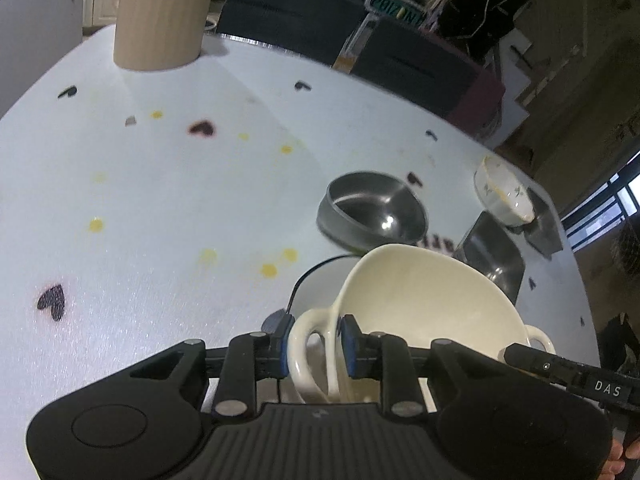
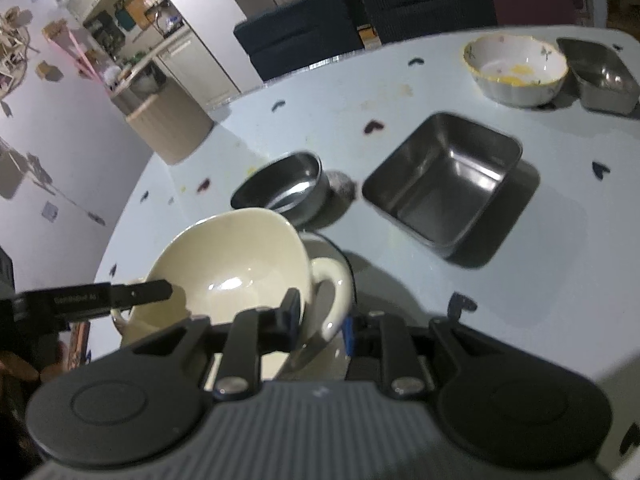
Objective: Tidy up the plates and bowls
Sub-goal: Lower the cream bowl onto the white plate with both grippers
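Observation:
A cream two-handled bowl hangs tilted between both grippers, low over a white dark-rimmed plate; I cannot tell whether they touch. My left gripper is shut on one handle, blue pads on either side of the loop. My right gripper is shut on the other handle of the cream bowl, with the plate showing under it. Each view also catches the other gripper's finger as a black bar at the bowl's far handle.
Just beyond the plate stands a round steel bowl, then a square steel container. A floral bowl with yellow residue and a steel tin sit at the far right. A beige ribbed container stands far left. Dark chairs line the far edge.

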`<state>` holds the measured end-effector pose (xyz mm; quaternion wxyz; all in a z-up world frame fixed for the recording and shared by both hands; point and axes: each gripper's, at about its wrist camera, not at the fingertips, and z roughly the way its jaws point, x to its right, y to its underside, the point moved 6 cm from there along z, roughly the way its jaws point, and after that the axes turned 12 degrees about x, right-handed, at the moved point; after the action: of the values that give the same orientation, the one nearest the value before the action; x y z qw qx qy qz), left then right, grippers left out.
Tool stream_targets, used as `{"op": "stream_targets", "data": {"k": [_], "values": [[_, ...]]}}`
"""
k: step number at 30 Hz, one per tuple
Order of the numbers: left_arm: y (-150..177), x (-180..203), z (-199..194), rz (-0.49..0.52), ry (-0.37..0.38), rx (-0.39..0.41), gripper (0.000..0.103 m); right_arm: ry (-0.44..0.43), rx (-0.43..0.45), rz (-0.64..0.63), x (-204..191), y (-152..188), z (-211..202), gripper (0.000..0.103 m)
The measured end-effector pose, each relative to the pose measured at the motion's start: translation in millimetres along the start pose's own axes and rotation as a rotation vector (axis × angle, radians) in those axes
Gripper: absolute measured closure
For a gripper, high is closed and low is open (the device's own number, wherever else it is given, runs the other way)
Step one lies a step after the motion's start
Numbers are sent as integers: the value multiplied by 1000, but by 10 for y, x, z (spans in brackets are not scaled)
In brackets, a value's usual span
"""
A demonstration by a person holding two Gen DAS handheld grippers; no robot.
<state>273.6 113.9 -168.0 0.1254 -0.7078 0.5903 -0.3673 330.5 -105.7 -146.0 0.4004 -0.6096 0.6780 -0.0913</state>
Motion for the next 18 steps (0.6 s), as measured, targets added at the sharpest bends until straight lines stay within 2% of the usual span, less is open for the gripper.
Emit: {"op": "stream_targets", "data": {"k": [10,18], "values": [[89,-109,197,18,-23,-77,73,21,-53,-23,-14,100,105,77],[89,-187,273,-1,-13,-90,73,28,-64,-52,-75,103,163,77]]}}
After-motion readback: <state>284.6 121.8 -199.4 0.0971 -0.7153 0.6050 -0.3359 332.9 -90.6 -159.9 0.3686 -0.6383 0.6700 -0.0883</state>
